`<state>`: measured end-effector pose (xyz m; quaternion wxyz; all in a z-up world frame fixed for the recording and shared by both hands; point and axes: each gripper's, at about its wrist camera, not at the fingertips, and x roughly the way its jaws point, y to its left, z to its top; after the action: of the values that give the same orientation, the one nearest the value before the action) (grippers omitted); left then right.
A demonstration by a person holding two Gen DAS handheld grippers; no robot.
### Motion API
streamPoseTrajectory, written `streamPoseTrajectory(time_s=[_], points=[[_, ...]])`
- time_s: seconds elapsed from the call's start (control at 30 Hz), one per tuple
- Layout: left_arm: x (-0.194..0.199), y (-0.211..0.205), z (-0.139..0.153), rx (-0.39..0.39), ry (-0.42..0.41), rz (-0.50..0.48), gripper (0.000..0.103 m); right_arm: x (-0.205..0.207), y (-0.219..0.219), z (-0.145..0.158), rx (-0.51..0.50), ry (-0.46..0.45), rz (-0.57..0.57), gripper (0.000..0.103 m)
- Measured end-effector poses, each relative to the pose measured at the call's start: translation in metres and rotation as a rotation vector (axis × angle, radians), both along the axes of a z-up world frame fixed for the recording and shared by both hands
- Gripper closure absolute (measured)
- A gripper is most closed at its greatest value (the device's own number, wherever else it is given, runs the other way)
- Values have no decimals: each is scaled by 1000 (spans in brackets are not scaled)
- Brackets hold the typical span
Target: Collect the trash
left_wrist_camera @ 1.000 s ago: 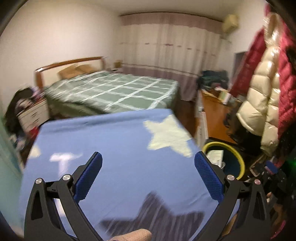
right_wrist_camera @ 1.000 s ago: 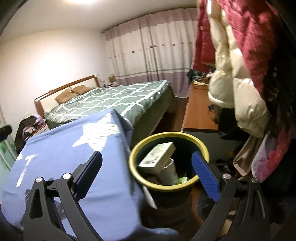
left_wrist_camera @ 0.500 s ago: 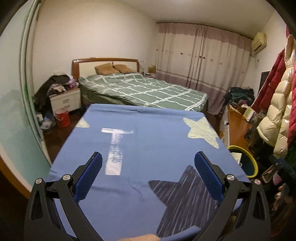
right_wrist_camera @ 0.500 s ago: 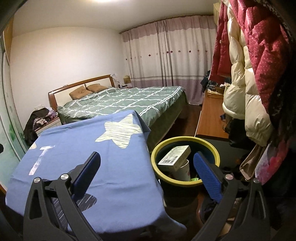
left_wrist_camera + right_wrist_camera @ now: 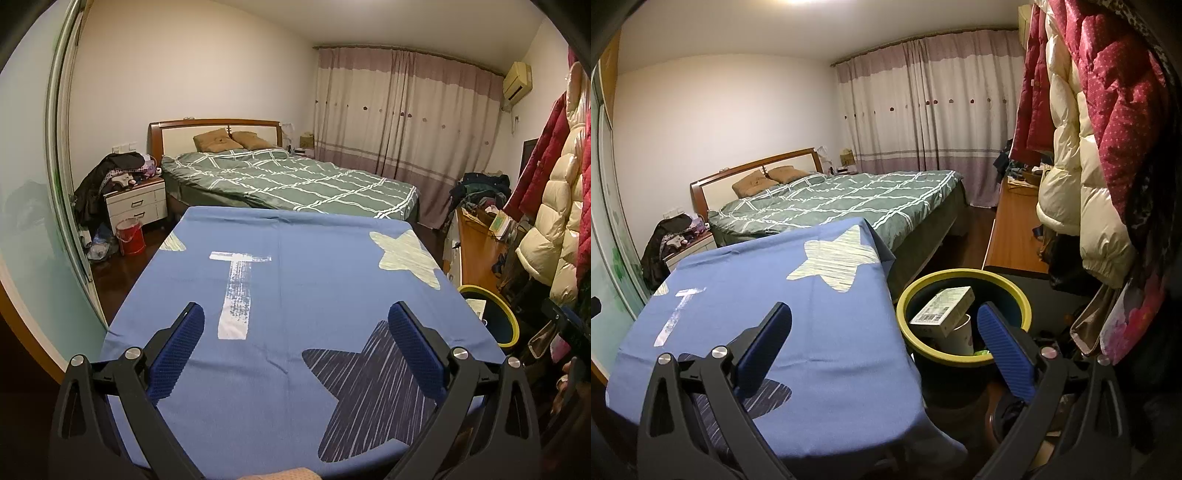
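Observation:
A dark bin with a yellow-green rim (image 5: 964, 360) stands at the table's right side; its rim (image 5: 511, 325) also peeks out at the right of the left wrist view. Inside lie a white carton box (image 5: 943, 310), a paper cup (image 5: 958, 334) and a green scrap (image 5: 982, 352). My left gripper (image 5: 295, 354) is open over the near part of the blue star-print tablecloth (image 5: 295, 280), nothing between its fingers. My right gripper (image 5: 884, 352) is open too, straddling the table's right edge (image 5: 901, 332) and the bin, above both.
A green checked bed (image 5: 295, 181) lies beyond the table, with a cluttered nightstand (image 5: 136, 203) and a red bucket (image 5: 130, 236) at the left. Hanging coats (image 5: 1100, 155) and a wooden desk (image 5: 1012, 236) crowd the right. A glass sliding door (image 5: 33, 229) runs along the left.
Both grippers have drawn back and up from the table and bin, so more of the room shows. The left view has swung left, pushing the bin to the frame's edge. Both stayed open.

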<state>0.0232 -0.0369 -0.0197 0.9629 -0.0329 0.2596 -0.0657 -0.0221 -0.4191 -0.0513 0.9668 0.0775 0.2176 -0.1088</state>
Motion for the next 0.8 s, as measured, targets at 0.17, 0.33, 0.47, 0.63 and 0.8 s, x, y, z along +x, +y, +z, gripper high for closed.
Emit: streamPoseTrajectory(time_s=[0.17,0.33,0.47,0.63,0.8], points=[[1,0,0,1,1,-2,5,1,0,0,0,-2,-1,7],[4,-2,0,5,6,-8,5,2,0,0,3,-1,-2,7],[4,-3,0,7,3,-11,5,2,-1,-1,5,-1,-1,7],[4,-3,0,7,1,-12,5,1,-1,-2,4,0,-2,7],[4,-4,0,10,3,-14,5,2,-1,-2,4,3,-2,7]])
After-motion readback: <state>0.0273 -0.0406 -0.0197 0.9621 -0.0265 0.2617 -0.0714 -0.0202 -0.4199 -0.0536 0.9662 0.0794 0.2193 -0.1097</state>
